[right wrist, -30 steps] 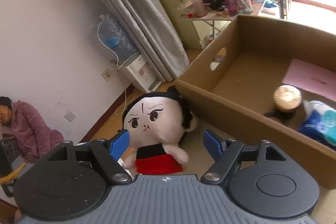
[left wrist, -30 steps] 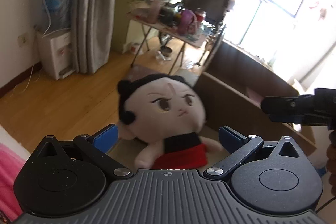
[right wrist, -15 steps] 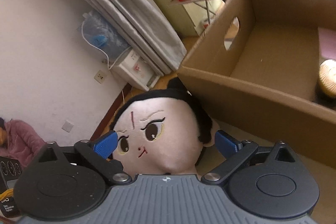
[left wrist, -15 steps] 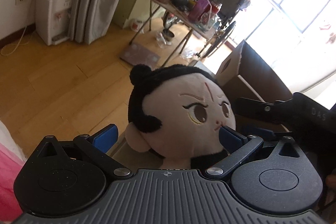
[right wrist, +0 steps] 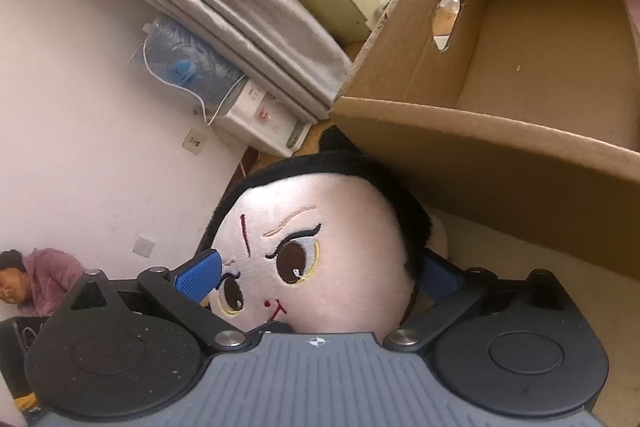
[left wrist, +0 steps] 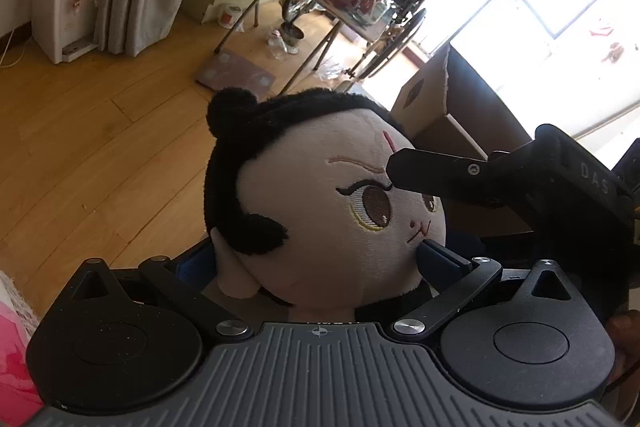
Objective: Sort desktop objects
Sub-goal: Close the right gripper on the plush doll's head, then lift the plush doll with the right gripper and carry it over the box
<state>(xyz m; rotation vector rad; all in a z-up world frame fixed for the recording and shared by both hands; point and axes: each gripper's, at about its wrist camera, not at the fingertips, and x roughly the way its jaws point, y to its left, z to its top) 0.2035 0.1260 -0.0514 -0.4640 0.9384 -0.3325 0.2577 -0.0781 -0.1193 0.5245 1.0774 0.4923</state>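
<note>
Filling the lower centre of both wrist views, the plush doll [left wrist: 320,211] sits with its big round head between the fingers of each gripper. In the left wrist view the left gripper [left wrist: 316,261] has its fingers spread wide on either side of the head: the right-hand blue pad [left wrist: 434,259] sits just under the doll's chin and cheek, while the left-hand pad is mostly hidden behind the doll's black hair and ear. Whether these pads actually press the plush cannot be told. A dark finger of the right gripper [left wrist: 440,175] reaches in from the right edge of that frame and crosses the doll's forehead above its eye.

In the right wrist view the right gripper [right wrist: 320,275] has just been opening, and its fingers stand as wide as they go with the doll's head between them. Its left blue pad [right wrist: 198,275] lies against the face beside the eye, and the right pad is tucked behind the black hair.

Just behind the doll, in the upper right of that frame, stands an open cardboard box [right wrist: 480,147] with an oval handle hole in its side wall. The doll rests on the pale counter [right wrist: 500,247] close against the box's near wall.
</note>
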